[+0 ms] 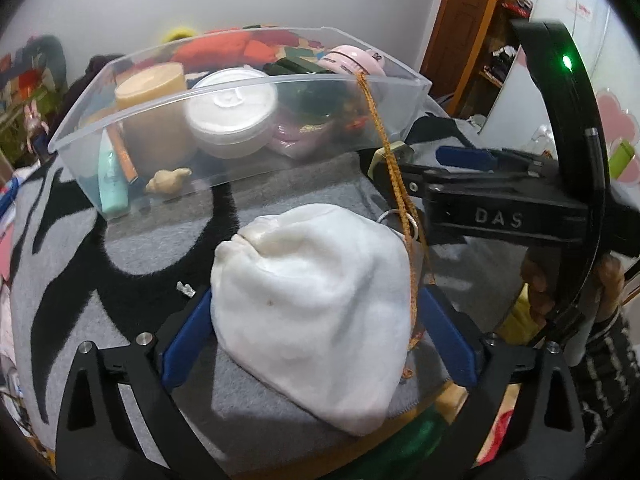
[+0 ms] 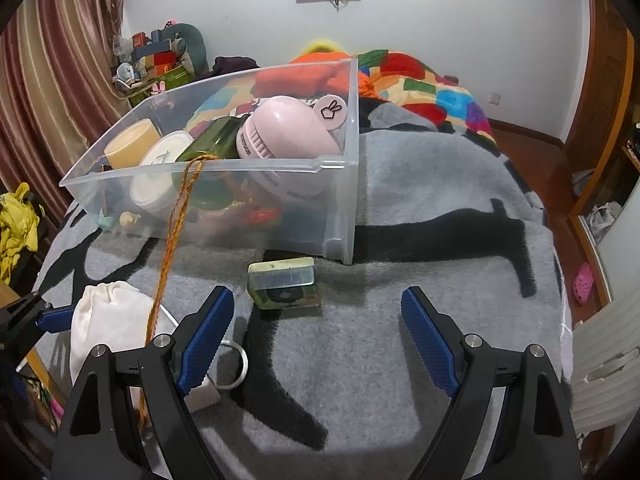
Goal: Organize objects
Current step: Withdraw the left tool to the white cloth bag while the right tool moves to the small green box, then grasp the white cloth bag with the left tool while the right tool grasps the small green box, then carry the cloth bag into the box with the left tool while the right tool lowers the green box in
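A white cloth pouch [image 1: 316,312] sits between the blue pads of my left gripper [image 1: 316,336], which is shut on it low over the grey blanket. The pouch also shows at the left of the right wrist view [image 2: 108,320]. An orange braided cord [image 1: 394,168] runs from the pouch over the rim of the clear plastic bin [image 1: 248,80], which holds jars, a pink round gadget [image 2: 280,132] and small items. My right gripper [image 2: 320,332] is open and empty, just short of a small green tin [image 2: 285,286]. A metal ring [image 2: 236,364] lies by its left finger.
The grey and black blanket [image 2: 440,208] covers the bed. A colourful quilt [image 2: 420,76] lies behind the bin. The bed's edge drops to a wooden floor [image 2: 568,184] on the right. Curtains [image 2: 52,80] and stacked boxes stand at the left.
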Available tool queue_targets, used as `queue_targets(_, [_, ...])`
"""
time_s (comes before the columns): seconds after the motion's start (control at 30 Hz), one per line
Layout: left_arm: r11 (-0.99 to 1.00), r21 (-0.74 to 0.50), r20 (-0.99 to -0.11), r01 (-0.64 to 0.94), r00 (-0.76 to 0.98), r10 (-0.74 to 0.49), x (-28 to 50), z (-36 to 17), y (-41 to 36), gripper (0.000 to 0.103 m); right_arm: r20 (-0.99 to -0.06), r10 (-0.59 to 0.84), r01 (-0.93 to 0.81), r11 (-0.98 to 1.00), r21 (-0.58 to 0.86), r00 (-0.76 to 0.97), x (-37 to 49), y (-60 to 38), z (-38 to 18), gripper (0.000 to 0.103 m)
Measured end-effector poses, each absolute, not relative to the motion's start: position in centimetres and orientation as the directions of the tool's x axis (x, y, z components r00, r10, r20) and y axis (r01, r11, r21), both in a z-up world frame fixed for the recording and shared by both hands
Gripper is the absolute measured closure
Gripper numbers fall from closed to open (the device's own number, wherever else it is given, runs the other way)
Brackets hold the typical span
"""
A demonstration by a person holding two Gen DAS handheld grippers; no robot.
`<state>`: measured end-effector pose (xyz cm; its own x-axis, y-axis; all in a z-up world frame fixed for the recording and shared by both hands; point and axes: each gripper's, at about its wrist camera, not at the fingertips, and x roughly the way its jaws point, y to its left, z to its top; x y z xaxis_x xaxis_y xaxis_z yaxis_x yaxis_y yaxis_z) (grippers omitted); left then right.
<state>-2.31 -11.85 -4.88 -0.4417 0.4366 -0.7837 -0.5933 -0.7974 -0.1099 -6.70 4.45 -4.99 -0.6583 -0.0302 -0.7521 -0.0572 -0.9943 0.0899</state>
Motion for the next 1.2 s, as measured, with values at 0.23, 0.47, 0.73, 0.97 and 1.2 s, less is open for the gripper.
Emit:
queue_targets(0.23, [-0.801,-0.078,-0.768,-0.594,-0.476,0.428,-2.0,-5.2,-11.6,0.002,-0.756,-0.051,-0.021,-0.996,0.085,-0.652,-7.4,3.5,-5.4,0.040])
queue_targets(0.47, [-0.809,-0.144,-0.748,-0.570,-0.472,0.465,-2.4,-4.6,-13.5,0.026,-0.756,-0.069,-0.003,-0.996,0.093,-0.651,-7.5,3.2,-5.8,0.070])
queue_targets(0.73, [-0.801,-0.181,-0.738,-0.571,-0.460,0.494,-2.0,-3.8,-13.5,0.054,-0.750,-0.077,-0.014,-0.993,0.115,-0.656,-7.2,3.4,-5.7,0.072])
queue_targets(0.97, [-0.801,-0.216,-0.724,-0.559,-0.459,0.516,-2.1,-3.0,-14.4,0.061,-0.741,-0.090,-0.012,-0.991,0.132,-0.666,-6.5,3.5,-4.9,0.072])
queue_targets(1.2, [-0.805,-0.226,-0.703,-0.548,-0.481,0.525,-2.0,-2.0,-15.2,0.063,-0.721,-0.088,-0.008,-0.992,0.128,-0.688,-5.5,3.2,-3.7,0.072])
